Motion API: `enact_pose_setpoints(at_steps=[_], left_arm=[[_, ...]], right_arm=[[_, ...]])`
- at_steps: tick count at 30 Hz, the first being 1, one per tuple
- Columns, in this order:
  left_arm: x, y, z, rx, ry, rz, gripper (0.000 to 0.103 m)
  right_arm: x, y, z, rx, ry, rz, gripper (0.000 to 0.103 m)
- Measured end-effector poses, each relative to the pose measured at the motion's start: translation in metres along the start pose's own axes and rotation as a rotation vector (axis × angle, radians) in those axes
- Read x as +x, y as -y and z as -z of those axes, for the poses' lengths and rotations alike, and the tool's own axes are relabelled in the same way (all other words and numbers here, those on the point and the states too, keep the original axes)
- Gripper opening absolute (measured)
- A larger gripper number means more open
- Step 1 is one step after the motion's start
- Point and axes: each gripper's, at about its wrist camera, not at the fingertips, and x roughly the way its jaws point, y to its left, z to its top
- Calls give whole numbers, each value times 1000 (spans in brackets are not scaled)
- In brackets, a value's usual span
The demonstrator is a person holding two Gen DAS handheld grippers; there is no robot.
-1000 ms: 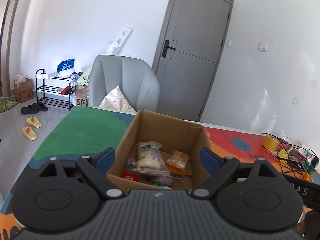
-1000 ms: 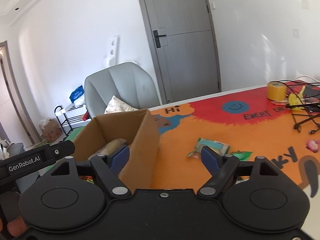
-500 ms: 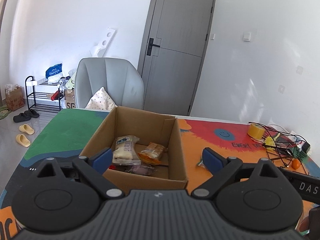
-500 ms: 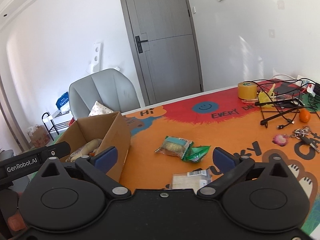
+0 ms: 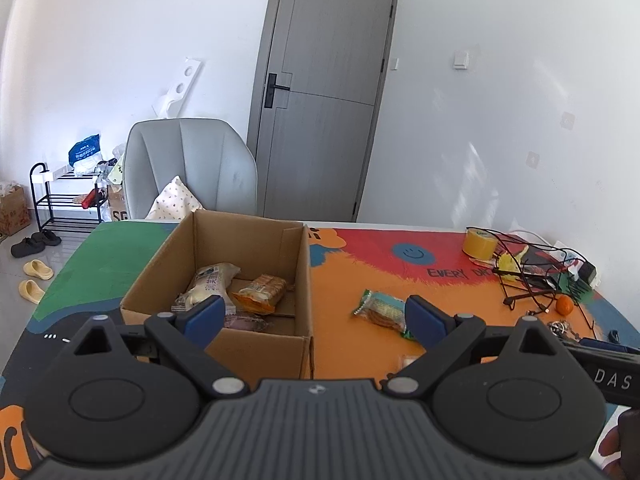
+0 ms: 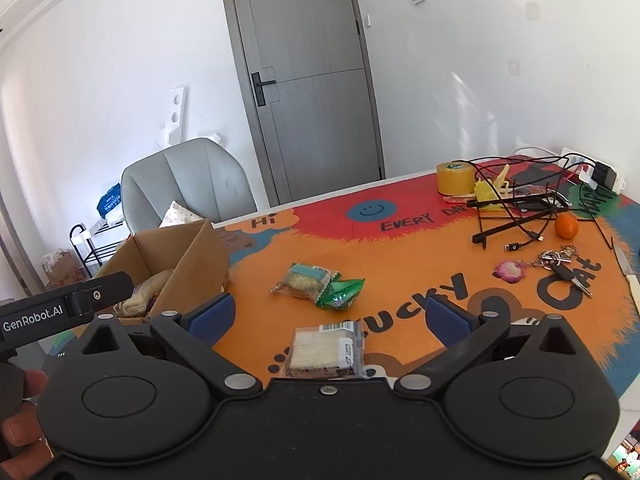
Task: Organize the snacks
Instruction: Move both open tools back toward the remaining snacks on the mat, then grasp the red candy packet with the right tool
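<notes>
Snacks are partly sorted: three or so packets lie in the cardboard box [image 5: 224, 280] at the counter's [image 6: 400, 264] left end, while three remain out on the mat: a cracker pack [image 6: 305, 280], a green packet [image 6: 340, 294] touching it, and a clear-wrapped wafer pack [image 6: 326, 350] lying nearest. The right gripper [image 6: 328, 318] hovers spread wide and empty over that wafer pack; the left gripper [image 5: 312, 316] also gapes empty near the box. Readable: "GenRobot.AI", "DAS", "Hi", "EVERY DA", "LUCKY", "CAt".
</notes>
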Motion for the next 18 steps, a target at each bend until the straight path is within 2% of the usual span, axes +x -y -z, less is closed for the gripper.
enact_pose_setpoints(at_steps=[9,18], left_arm=[[0,3,4,24,-35,13,96],[9,10,15,57,-58,58,96]], right_arm=[[-7,11,2,-11,-13,-10,103],[6,14,14,-37,-55,-12,103]])
